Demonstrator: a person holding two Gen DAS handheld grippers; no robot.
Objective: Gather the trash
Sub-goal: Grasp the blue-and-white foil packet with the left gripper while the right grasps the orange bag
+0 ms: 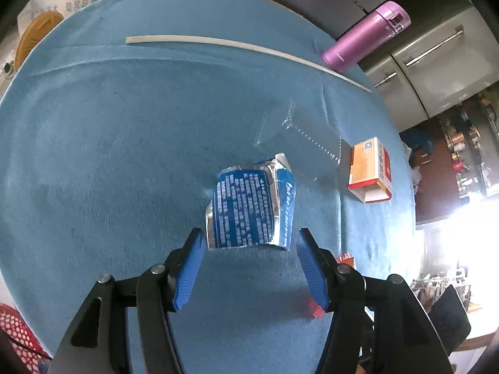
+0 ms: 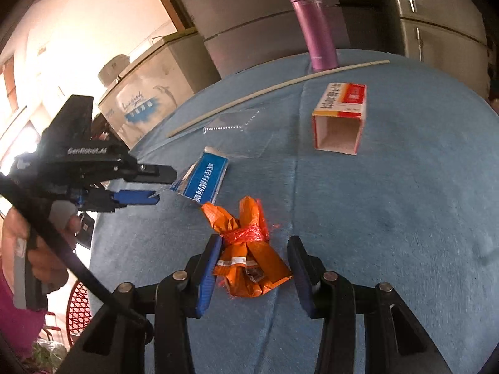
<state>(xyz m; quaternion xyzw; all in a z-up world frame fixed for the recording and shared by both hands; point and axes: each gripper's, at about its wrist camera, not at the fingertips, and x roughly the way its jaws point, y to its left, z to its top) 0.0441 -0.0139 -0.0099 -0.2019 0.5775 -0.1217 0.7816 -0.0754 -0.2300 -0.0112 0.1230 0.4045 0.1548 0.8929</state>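
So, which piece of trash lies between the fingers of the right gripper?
The orange wrapper bundle tied with red string; the blue packet lies by the left gripper instead.

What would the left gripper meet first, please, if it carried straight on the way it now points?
Most likely the blue foil packet, lying directly ahead of the open left gripper; its near edge is level with the jaws' tips.

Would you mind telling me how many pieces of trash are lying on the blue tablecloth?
4: blue packet, clear plastic sleeve beyond it, open orange box, tied orange wrapper nearest. Others may be hidden.
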